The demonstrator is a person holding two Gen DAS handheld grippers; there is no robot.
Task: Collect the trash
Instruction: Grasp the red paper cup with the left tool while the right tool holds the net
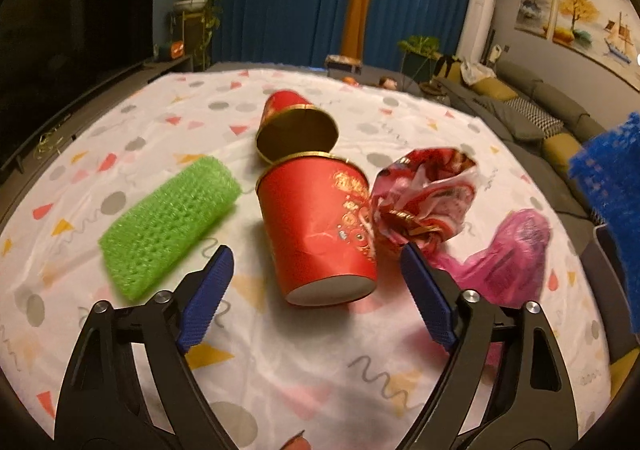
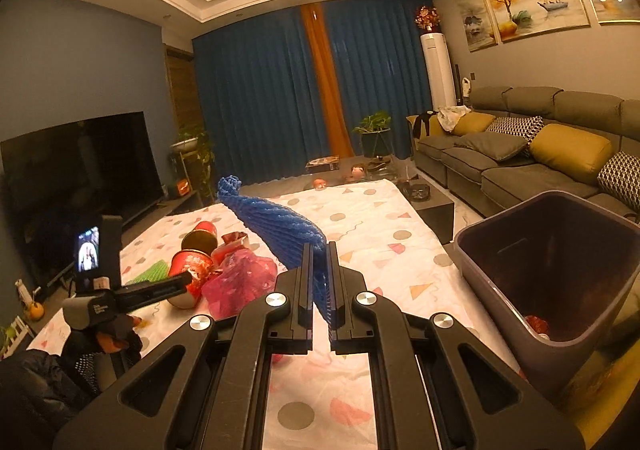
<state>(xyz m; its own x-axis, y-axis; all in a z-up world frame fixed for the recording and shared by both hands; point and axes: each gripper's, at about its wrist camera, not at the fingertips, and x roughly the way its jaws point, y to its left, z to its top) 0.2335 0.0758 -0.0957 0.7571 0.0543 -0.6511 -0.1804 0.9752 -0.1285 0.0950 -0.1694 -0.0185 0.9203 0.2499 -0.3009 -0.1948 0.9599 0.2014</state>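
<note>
Right gripper (image 2: 319, 290) pinches blue foam net (image 2: 280, 223), long axis up-left.

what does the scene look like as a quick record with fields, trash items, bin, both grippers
surface: table under a patterned cloth
left gripper: open, pointed at the near red cup
right gripper: shut on the blue foam net, lifted off the table
near red cup: lying on its side
far red cup: lying behind it, mouth toward the camera
green foam net: flat on the cloth, left of the cups
wrappers: red printed wrapper, pink plastic bag
bin: at the table's right, something red at the bottom
</note>
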